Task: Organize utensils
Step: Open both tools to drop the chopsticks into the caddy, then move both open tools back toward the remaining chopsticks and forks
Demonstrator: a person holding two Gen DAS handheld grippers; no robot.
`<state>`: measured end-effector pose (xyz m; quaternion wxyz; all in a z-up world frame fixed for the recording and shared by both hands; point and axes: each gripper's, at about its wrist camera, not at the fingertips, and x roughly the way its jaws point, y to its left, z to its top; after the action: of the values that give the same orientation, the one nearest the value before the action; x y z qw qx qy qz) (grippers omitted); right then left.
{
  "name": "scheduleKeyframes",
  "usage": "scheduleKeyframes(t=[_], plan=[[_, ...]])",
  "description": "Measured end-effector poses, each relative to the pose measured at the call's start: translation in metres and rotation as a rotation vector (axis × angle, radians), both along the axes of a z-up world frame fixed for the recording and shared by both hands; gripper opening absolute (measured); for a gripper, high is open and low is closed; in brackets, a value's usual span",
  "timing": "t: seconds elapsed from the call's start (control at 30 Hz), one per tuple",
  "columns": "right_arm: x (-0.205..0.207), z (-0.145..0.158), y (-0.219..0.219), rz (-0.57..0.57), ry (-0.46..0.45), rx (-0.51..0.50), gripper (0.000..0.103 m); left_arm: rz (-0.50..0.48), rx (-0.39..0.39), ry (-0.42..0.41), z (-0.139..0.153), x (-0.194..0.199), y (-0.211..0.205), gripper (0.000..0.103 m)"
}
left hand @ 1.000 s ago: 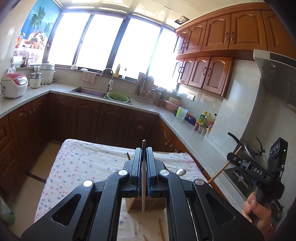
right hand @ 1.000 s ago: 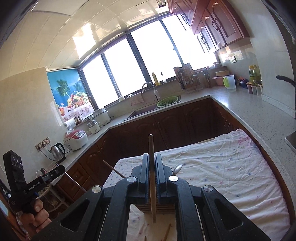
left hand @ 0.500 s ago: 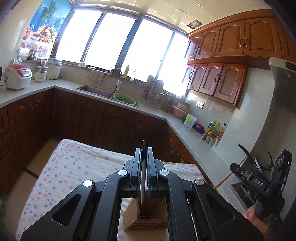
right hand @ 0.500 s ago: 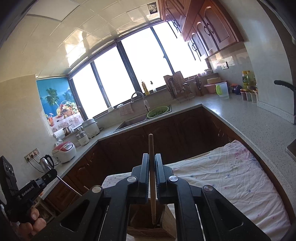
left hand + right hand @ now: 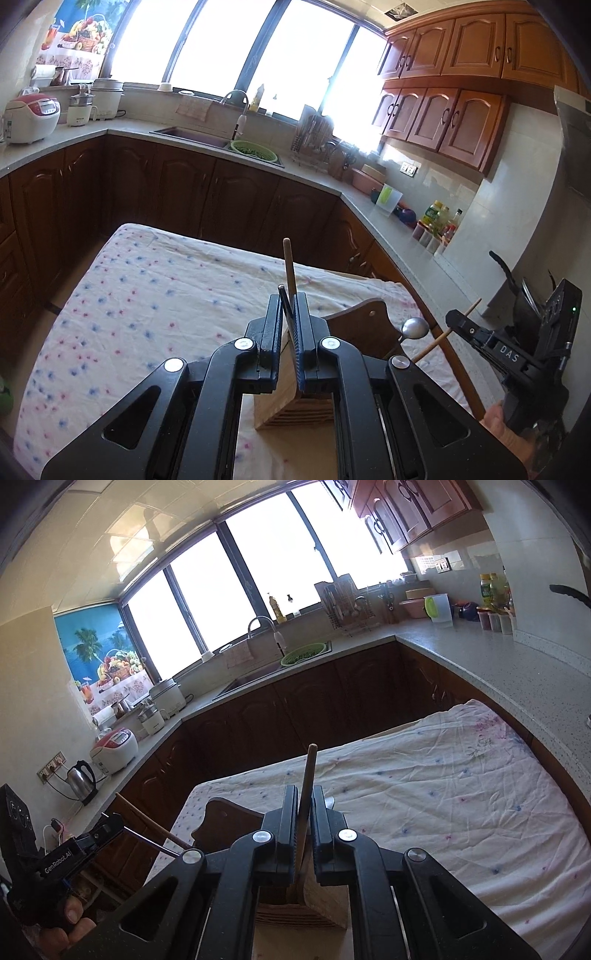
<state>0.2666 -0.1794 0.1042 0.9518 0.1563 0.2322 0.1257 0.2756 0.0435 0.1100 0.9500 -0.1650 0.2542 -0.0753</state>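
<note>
1. The left gripper (image 5: 289,325) pinches a thin dark utensil (image 5: 283,295) over the wooden holder (image 5: 295,413).
2. The holder stands on the floral cloth (image 5: 147,288).
3. The right gripper (image 5: 304,812) clamps a wooden stick (image 5: 309,771) above it.

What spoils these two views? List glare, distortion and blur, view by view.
Left wrist: windows blown out white; fisheye bends the cabinets and darkens the corners; cloth slightly soft. Right wrist: windows equally blown out, glare on the ceiling tiles; counter curves strongly; box below the fingers in shade.
</note>
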Motion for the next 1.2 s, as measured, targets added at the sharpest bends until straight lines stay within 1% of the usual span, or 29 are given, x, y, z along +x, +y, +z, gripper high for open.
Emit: scheduleKeyframes(t=[0.1,0.2,0.5,0.53,0.57,0.6,0.63,0.67,0.7,0.73,0.77,0.83,0.9,0.97,1.0,1.03,1.2], plan=[[0.002,-0.002,0.000,0.014,0.022,0.012,0.006,-0.004,0.013,0.005,0.000,0.001,-0.003,0.006],[0.002,-0.003,0.003,0.015,0.019,0.000,0.006,-0.007,0.018,0.007,0.000,0.001,-0.003,0.006],[0.003,-0.002,0.002,0.015,0.023,0.005,0.007,-0.009,0.019,0.022,0.001,0.003,-0.002,0.006],[0.003,-0.002,0.001,0.014,0.024,0.009,0.012,-0.008,0.017,0.025,0.002,0.003,-0.002,0.007],[0.003,-0.002,0.000,0.016,0.024,0.015,0.012,-0.007,0.014,0.028,0.002,0.003,-0.001,0.008],[0.003,-0.002,-0.001,0.014,0.024,0.020,0.012,-0.004,0.011,0.030,0.002,0.002,0.000,0.014],[0.002,-0.002,-0.002,0.011,0.026,0.022,0.015,0.000,0.007,0.032,0.001,0.001,0.001,0.018],[0.002,-0.001,-0.003,0.007,0.025,0.024,0.018,0.004,0.001,0.030,0.002,0.000,0.003,0.028],[0.001,-0.001,-0.004,0.003,0.024,0.028,0.028,0.008,-0.005,0.025,0.002,-0.003,0.005,0.037],[-0.001,0.000,-0.006,0.002,0.020,0.037,0.044,0.015,-0.009,0.023,0.003,-0.005,0.007,0.042],[-0.004,0.002,-0.008,-0.002,0.013,0.047,0.051,0.021,-0.013,0.018,0.004,-0.008,0.008,0.048],[-0.010,0.004,-0.013,-0.006,0.000,0.063,0.054,0.024,-0.015,0.015,0.005,-0.013,0.011,0.050],[-0.017,0.007,-0.017,-0.007,-0.010,0.081,0.063,0.027,-0.020,0.017,0.006,-0.019,0.014,0.060],[-0.027,0.008,-0.021,-0.011,-0.029,0.095,0.081,0.030,-0.023,0.011,0.007,-0.028,0.016,0.065],[-0.032,0.009,-0.023,-0.015,-0.041,0.100,0.085,0.034,-0.021,0.008,0.007,-0.033,0.016,0.068],[-0.039,0.009,-0.026,-0.020,-0.051,0.103,0.090,0.038,-0.018,0.004,0.008,-0.038,0.017,0.069],[-0.070,0.002,-0.038,-0.047,-0.060,0.108,0.094,0.041,-0.024,0.009,0.005,-0.061,0.021,0.073]])
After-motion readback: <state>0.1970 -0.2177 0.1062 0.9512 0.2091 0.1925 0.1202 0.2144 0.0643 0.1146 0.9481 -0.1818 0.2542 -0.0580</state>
